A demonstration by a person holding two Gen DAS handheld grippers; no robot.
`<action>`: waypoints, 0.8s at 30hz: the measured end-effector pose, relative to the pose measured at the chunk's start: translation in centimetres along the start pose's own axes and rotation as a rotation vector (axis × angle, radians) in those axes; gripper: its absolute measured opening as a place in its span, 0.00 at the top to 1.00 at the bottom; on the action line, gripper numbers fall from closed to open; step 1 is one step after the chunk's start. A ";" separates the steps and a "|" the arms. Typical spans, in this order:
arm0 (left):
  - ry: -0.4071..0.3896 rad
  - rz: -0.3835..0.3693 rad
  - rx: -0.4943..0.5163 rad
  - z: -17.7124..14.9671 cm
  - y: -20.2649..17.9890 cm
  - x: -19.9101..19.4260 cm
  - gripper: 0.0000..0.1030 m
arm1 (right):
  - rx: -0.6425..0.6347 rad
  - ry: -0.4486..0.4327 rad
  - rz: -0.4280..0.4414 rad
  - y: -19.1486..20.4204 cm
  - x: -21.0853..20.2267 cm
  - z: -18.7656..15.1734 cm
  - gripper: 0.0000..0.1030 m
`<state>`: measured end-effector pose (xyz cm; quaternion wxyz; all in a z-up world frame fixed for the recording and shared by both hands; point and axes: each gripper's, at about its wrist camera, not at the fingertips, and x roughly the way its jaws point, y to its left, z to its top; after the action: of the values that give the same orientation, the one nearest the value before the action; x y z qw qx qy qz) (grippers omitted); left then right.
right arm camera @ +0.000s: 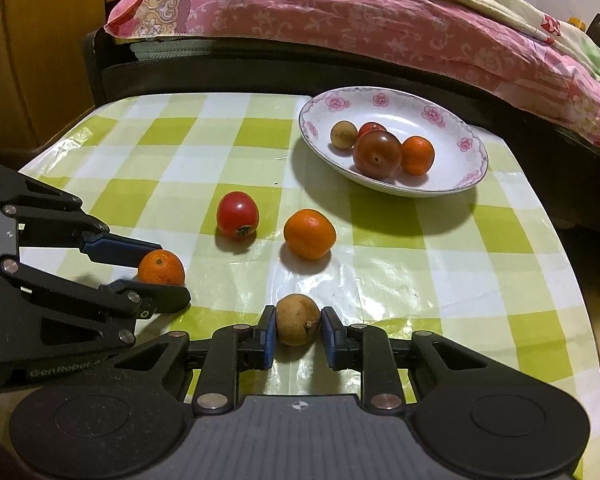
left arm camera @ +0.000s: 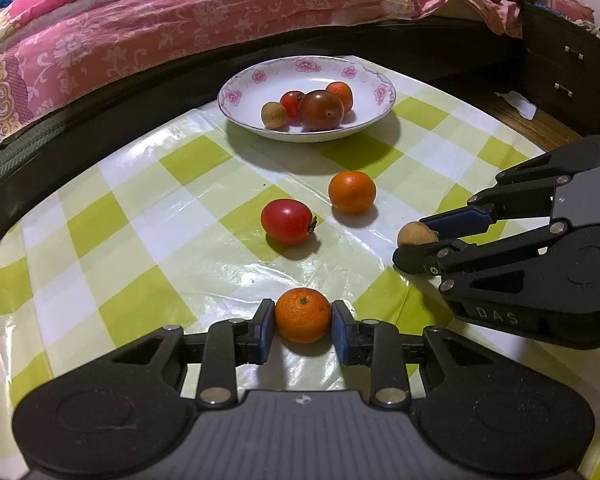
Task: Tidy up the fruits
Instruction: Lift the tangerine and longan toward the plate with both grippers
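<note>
Four fruits already in plate (left arm camera: 236, 92) at 12 o'clock; left gripper (left arm camera: 303, 322) clamped on mandarin (left arm camera: 303, 314), right gripper (right arm camera: 298, 330) clamped on longan (right arm camera: 298, 319); tomato (left arm camera: 286, 221) and second mandarin (left arm camera: 352, 192) left on table centre

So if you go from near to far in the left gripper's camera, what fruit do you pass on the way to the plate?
Orange in the left gripper → red tomato → loose orange → plate holding four more fruits.
</note>
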<state>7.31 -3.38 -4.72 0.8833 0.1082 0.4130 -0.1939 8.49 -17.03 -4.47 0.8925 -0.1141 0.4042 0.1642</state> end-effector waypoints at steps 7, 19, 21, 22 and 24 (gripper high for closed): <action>0.004 0.003 -0.012 0.1 0.0 -0.1 0.64 | -0.002 0.008 -0.007 0.1 0.0 0.2 0.82; -0.020 0.001 -0.013 1.4 -0.5 -0.4 0.64 | 0.003 0.007 -0.026 -0.1 -0.4 0.5 0.82; -0.022 0.001 -0.016 1.5 -0.5 -0.4 0.64 | 0.010 0.003 -0.027 -0.2 -0.5 0.6 0.82; -0.023 0.000 -0.019 1.6 -0.5 -0.4 0.64 | 0.013 0.000 -0.029 -0.3 -0.6 0.6 0.82; -0.029 0.002 -0.021 1.8 -0.4 -0.5 0.64 | 0.016 -0.006 -0.032 -0.4 -0.7 0.7 0.82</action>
<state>8.07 -4.29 -3.19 0.8905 0.0967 0.4018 -0.1901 8.70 -17.28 -3.43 0.8971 -0.1131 0.4009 0.1469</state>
